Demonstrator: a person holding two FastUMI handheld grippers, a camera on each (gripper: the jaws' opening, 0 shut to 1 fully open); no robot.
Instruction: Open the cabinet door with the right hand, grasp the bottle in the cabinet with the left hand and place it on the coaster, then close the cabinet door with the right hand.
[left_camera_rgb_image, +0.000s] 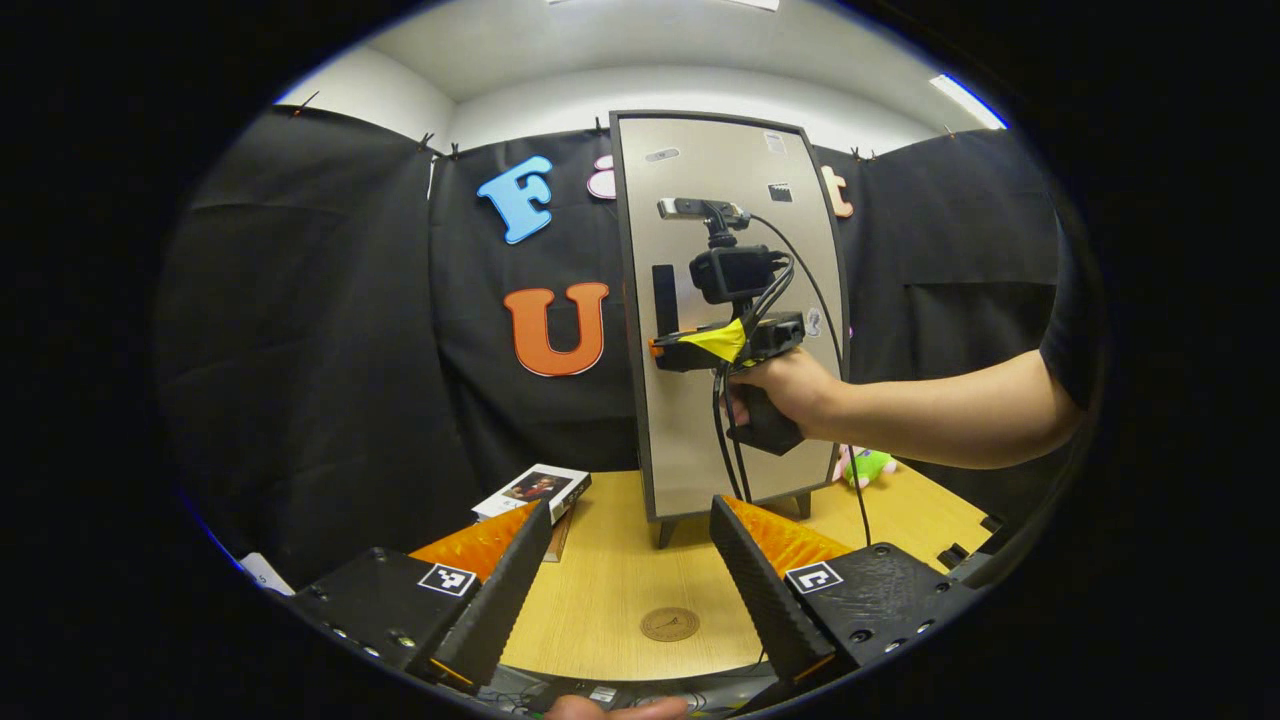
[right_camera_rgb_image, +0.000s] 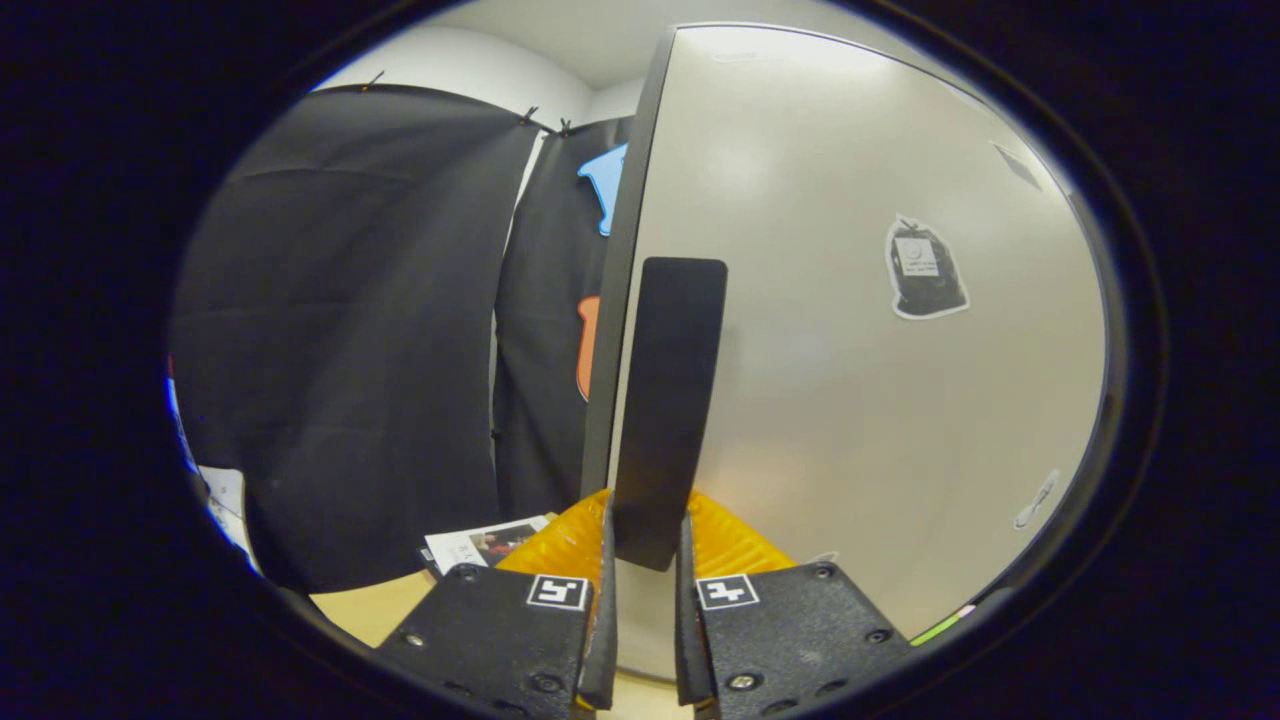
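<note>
one step in: right claw (right_camera_rgb_image: 645, 560) pinching the cabinet door (right_camera_rgb_image: 850, 350) handle (right_camera_rgb_image: 668, 400), door shut; next, pull it open. left claw (left_camera_rgb_image: 630, 580) waits spread.

Ahead of the left gripper's (left_camera_rgb_image: 630, 560) spread fingers, a coaster (left_camera_rgb_image: 669, 624) lies on the table (left_camera_rgb_image: 610, 580) between them, with the cabinet (left_camera_rgb_image: 735, 310) standing farther beyond. A box (left_camera_rgb_image: 533, 492) lies past the left finger. The cabinet's handle (right_camera_rgb_image: 665, 410) stands upright between the right gripper's (right_camera_rgb_image: 645, 560) fingers, door (right_camera_rgb_image: 860, 330) behind.
</note>
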